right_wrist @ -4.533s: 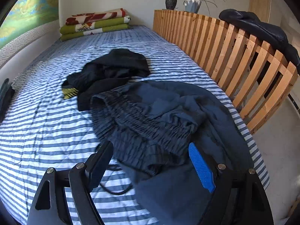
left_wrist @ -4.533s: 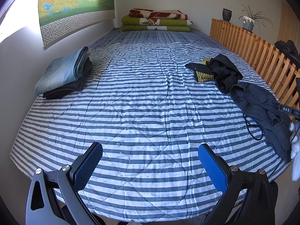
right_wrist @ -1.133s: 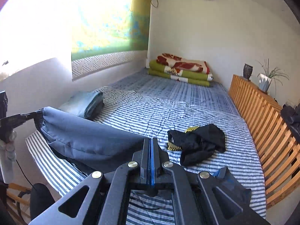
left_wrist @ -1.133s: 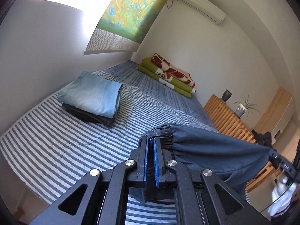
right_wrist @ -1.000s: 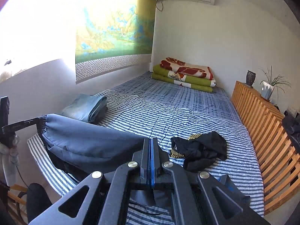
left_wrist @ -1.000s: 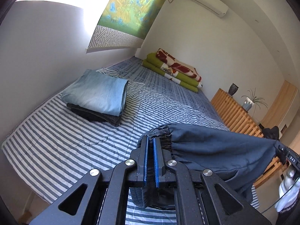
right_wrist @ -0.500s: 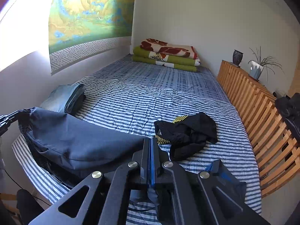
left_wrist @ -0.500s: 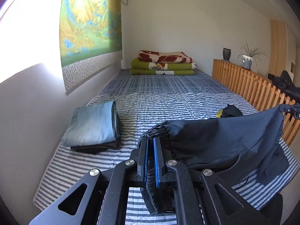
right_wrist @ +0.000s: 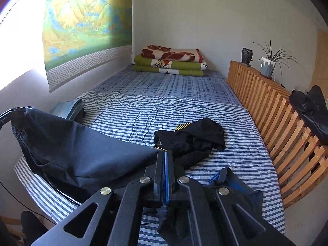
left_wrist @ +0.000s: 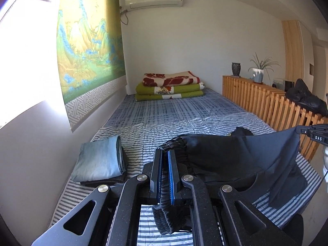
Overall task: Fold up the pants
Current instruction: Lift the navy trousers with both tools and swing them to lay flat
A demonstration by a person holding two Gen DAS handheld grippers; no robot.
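The dark blue pants (left_wrist: 235, 155) hang stretched between both grippers above the bed's (right_wrist: 184, 106) near edge, unfolded. The left gripper (left_wrist: 165, 176) has its fingers clamped on the gathered waistband; the right gripper (right_wrist: 165, 176) has its fingers clamped on the other end of the cloth. Folded garments (left_wrist: 100, 162) sit stacked at the bed's left edge (apparently finished work). A black garment (right_wrist: 192, 139) lies crumpled mid-bed. Judgement: spreading and every fold remain.
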